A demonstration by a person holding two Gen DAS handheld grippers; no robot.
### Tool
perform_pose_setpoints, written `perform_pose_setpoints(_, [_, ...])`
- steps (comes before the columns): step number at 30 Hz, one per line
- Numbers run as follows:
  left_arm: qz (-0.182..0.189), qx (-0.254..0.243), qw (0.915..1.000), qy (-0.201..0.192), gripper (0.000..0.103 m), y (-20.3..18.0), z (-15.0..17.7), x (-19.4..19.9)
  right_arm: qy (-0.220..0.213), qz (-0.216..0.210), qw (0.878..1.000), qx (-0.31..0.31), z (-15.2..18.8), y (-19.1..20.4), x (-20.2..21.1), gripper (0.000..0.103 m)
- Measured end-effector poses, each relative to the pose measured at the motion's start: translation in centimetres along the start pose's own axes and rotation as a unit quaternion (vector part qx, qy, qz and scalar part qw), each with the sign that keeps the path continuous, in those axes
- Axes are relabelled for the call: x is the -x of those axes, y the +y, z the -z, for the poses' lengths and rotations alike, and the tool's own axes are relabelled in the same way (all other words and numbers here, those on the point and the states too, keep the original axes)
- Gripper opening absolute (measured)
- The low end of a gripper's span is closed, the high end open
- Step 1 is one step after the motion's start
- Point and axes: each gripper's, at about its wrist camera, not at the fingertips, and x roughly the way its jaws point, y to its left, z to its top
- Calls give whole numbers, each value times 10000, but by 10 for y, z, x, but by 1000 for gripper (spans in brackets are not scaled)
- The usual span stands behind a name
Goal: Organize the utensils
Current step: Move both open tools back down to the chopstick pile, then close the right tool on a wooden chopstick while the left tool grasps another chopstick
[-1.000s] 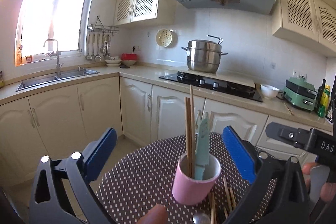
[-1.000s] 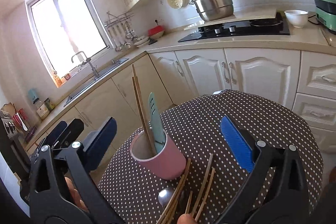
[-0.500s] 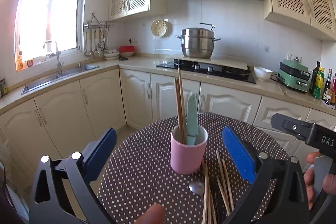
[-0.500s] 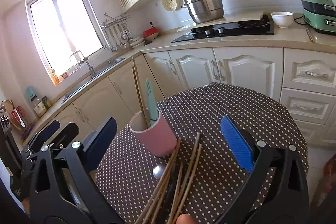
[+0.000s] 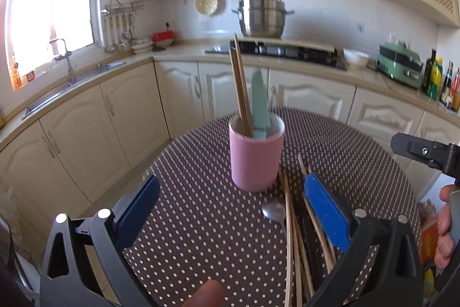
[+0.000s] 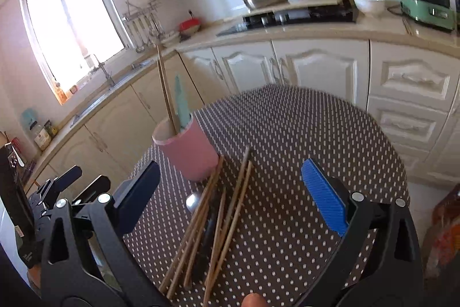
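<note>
Both grippers have drawn back from the pink cup (image 5: 256,157), which a second ago sat close between the left fingers and now stands farther off, with more of the dotted desk (image 5: 201,220) showing in front of it. The left gripper (image 5: 230,209) hovers above the desk with its blue-padded fingers (image 5: 326,210) spread wide and nothing between them. The right gripper (image 6: 230,192) likewise has its fingers (image 6: 322,196) wide apart and empty, held over the loose chopsticks (image 6: 221,215).

Those chopsticks lie fanned on the desk just in front of the cup, their far tips near its base; among them lies a dark, flat utensil (image 6: 208,232) that I cannot identify from these blurred views, and a metal spoon (image 5: 273,210) whose bowl rests beside the sticks. Inside the cup stand a pair of chopsticks (image 5: 240,88) and a pale green knife (image 5: 260,102), leaning upright above the rim.

To the left of the cup and the pile, the desk is bare up to its rounded edge. Past the cup the far edge curves away, with a strip of floor between it and the cream cabinets (image 5: 120,117). Along the worktop are a sink (image 5: 74,79) under the bright window, a black hob (image 5: 287,52) carrying a steel pot (image 5: 263,16), a white bowl (image 5: 355,56) and a green appliance (image 5: 399,65).
</note>
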Motion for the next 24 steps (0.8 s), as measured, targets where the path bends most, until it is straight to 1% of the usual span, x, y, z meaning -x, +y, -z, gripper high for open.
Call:
perform_pose_setpoints(3, [27, -137, 9995, 278, 99, -5, 11, -14, 173, 28, 9998, 9, 11, -2, -6, 97])
perform_pose_setpoints(6, [125, -331, 9972, 657, 99, -10, 23, -31, 317, 48, 9995, 9, 20, -4, -11, 97])
perform_pose_setpoints(8, [226, -428, 9941, 974, 99, -13, 33, -46, 385, 76, 9992, -15, 26, -6, -13, 97])
perform_pose_setpoints(9, [259, -481, 9913, 1194, 99, -15, 39, -56, 421, 86, 9991, -42, 29, -8, -14, 97])
perform_pose_setpoints(12, [304, -642, 9857, 1528, 99, -21, 51, -74, 546, 124, 9984, -110, 38, -14, -18, 97])
perform_pose_setpoints(17, [344, -840, 9791, 1821, 99, -31, 63, -94, 762, 156, 9969, -122, 48, -22, -24, 97])
perform_pose_setpoints(24, [230, -850, 9773, 1928, 98, -29, 65, -107, 1058, 205, 9942, -3, 57, -21, -34, 97])
